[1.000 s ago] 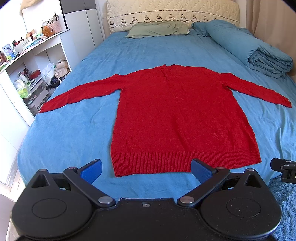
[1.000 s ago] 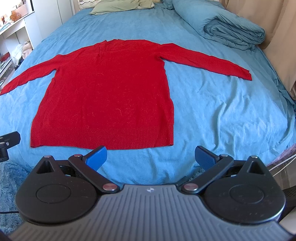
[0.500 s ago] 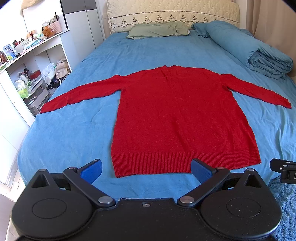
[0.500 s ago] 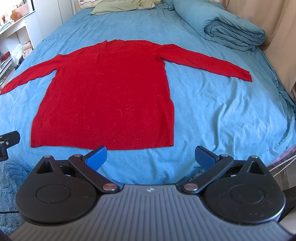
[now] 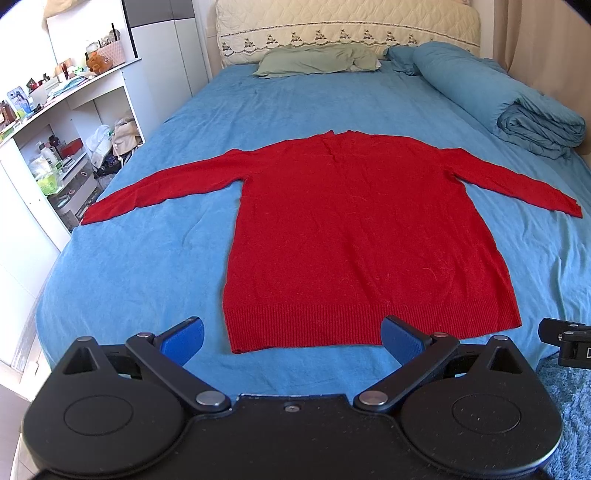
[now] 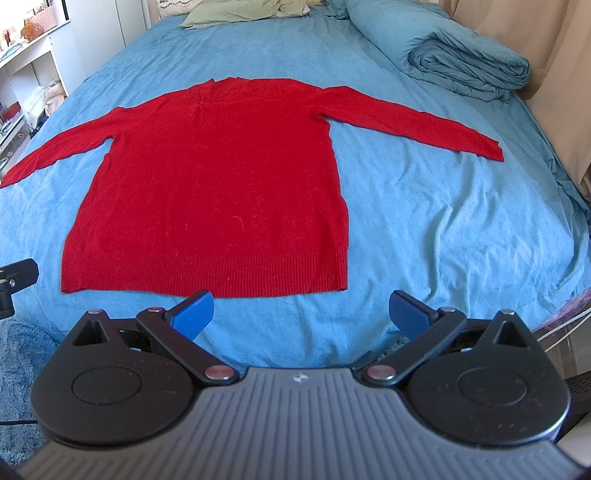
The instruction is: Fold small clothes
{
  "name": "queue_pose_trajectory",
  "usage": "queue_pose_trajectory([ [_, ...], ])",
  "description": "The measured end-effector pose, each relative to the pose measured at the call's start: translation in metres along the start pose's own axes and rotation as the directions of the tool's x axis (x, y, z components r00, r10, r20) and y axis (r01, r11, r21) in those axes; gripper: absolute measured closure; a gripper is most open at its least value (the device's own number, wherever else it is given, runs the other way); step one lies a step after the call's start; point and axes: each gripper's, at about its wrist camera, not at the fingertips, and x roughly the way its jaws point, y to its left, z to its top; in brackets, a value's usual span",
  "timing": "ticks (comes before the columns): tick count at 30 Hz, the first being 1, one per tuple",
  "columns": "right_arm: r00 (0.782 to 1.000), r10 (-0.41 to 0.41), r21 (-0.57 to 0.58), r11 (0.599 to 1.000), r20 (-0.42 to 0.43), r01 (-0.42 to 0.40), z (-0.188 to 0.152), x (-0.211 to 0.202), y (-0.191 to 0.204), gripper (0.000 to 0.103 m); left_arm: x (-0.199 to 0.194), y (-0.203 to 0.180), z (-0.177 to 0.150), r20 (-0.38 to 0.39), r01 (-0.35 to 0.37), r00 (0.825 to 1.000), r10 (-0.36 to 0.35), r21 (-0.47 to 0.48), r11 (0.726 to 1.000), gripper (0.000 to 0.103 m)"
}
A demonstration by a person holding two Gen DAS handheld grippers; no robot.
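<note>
A red long-sleeved sweater (image 5: 354, 229) lies flat on the blue bed, sleeves spread to both sides, ribbed hem nearest me. It also shows in the right wrist view (image 6: 218, 184). My left gripper (image 5: 291, 338) is open and empty, hovering just short of the hem near its left corner. My right gripper (image 6: 301, 312) is open and empty, just short of the hem near its right corner. Each gripper's edge shows in the other's view.
The bed's blue sheet (image 5: 147, 266) runs to a cream headboard (image 5: 347, 33) with a green pillow (image 5: 317, 61). A rolled blue duvet (image 5: 509, 107) lies at the right. White shelves (image 5: 55, 140) with clutter stand at the left. A beige curtain (image 6: 554, 55) hangs at the right.
Both grippers have eased slightly forward toward the hem. The sweater has not moved.
</note>
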Motion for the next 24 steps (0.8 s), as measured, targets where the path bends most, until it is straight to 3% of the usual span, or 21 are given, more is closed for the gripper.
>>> queue_pose_trajectory([
  [24,1.000,-0.002,-0.007,1.000,0.001,0.002,0.0002,-0.0019,0.0015,0.000,-0.0053,0.0042,0.0012,0.007,0.000,1.000,0.000,-0.010,1.000,0.000],
])
